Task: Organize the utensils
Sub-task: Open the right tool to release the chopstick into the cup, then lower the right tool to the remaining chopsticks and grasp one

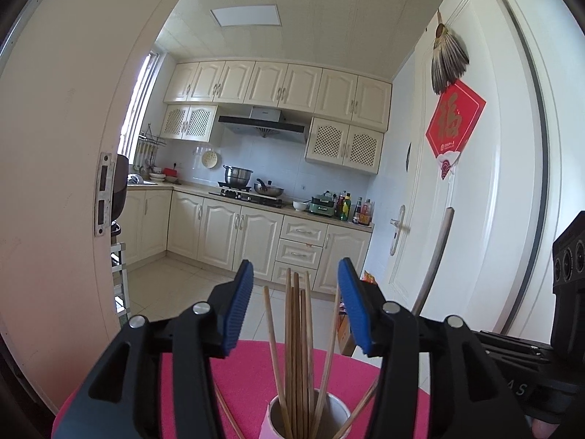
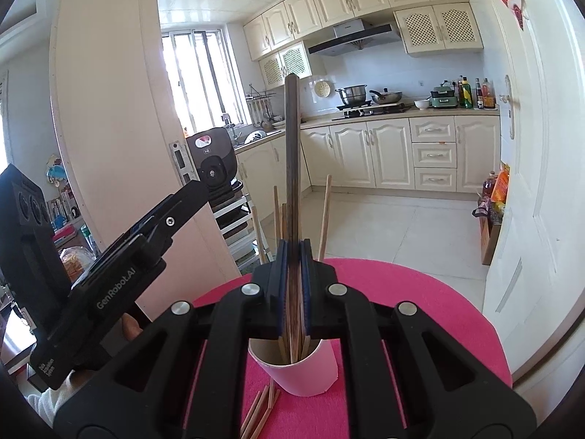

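Observation:
A white paper cup point(image 2: 303, 373) stands on a pink round table point(image 2: 420, 311) and holds several wooden chopsticks point(image 1: 298, 347). The cup also shows in the left wrist view point(image 1: 340, 417). My right gripper point(image 2: 293, 256) is shut on a dark wooden utensil handle point(image 2: 291, 153) that stands upright with its lower end in the cup. My left gripper point(image 1: 295, 289) is open, its blue pads point(image 1: 239, 303) on either side of the chopstick tops without touching them. The same dark handle point(image 1: 437, 256) shows at the right of the left wrist view.
Loose chopsticks point(image 2: 261, 409) lie on the pink table in front of the cup. A white door point(image 2: 530, 183) stands close on the right, a door frame point(image 2: 106, 146) on the left. The kitchen counter point(image 2: 384, 113) lies beyond.

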